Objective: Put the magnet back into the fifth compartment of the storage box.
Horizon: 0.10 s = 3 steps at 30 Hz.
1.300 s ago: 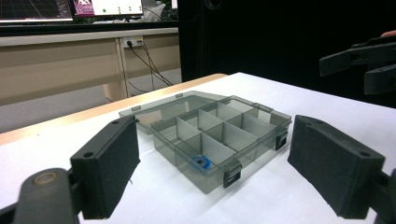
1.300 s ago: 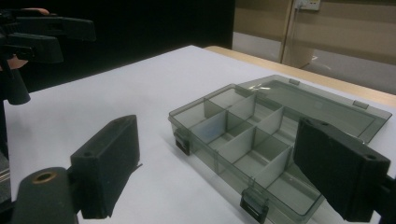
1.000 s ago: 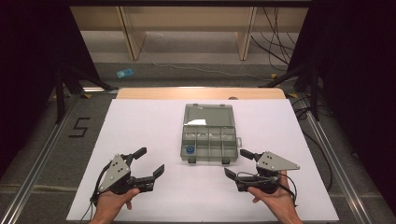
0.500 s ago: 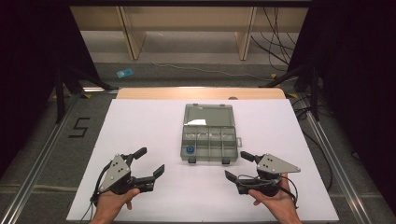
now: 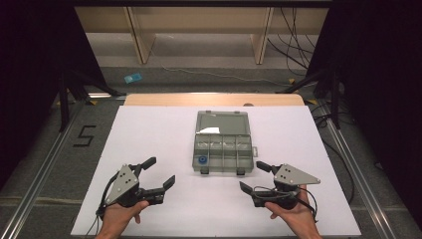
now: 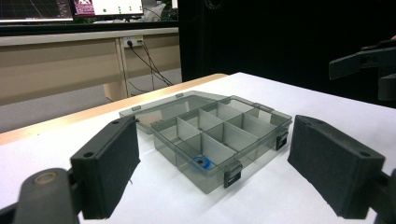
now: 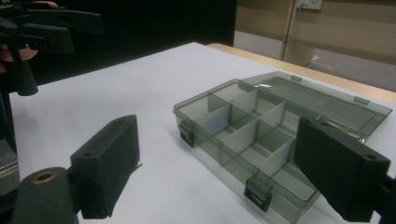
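Compartment organizer box (image 5: 222, 144) at table (image 5: 149, 134) centre, lid flat open, exposing blue ring (image 5: 202, 160) in near-left cell. Left gripper (image 5: 161, 174), right gripper (image 5: 253, 177) flank near edge, jaws spread, empty, aimed inward for access.

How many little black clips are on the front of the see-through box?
2. One black clip sits at the box's front left, near the blue ring; the other clip sits at its front right.

blue piece (image 6: 202, 162) in the box (image 6: 219, 135): too small to identify. right tool's near jaw hides the box's corner (image 7: 299, 205) in the right gripper view. forearms cut off at the high view's bottom edge.
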Tool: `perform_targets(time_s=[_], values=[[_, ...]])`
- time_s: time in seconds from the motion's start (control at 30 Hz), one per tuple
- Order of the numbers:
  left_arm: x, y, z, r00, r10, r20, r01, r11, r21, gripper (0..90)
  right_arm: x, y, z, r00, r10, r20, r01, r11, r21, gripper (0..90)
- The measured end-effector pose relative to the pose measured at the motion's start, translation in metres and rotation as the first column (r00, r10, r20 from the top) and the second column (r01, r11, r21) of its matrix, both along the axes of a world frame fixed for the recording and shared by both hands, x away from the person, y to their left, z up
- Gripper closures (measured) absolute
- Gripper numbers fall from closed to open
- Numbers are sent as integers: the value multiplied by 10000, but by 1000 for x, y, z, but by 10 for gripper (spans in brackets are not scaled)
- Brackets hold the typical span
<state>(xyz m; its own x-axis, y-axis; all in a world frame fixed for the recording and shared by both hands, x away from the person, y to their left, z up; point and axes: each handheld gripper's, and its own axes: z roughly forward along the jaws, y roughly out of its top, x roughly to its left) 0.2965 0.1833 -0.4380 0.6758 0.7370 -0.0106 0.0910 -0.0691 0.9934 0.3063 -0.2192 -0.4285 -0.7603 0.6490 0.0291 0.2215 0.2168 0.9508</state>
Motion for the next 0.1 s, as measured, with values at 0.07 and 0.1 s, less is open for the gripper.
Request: perform_targets(time_s=[0.07, 0.1], values=[[0, 0, 0, 10000, 0, 3, 0, 10000, 2, 157, 0, 0, 0, 10000, -63, 75, 63, 10000, 69, 156], [0, 0, 0, 10000, 1, 3, -1, 10000, 1, 157, 0, 0, 0, 10000, -19, 33, 19, 10000, 36, 156]])
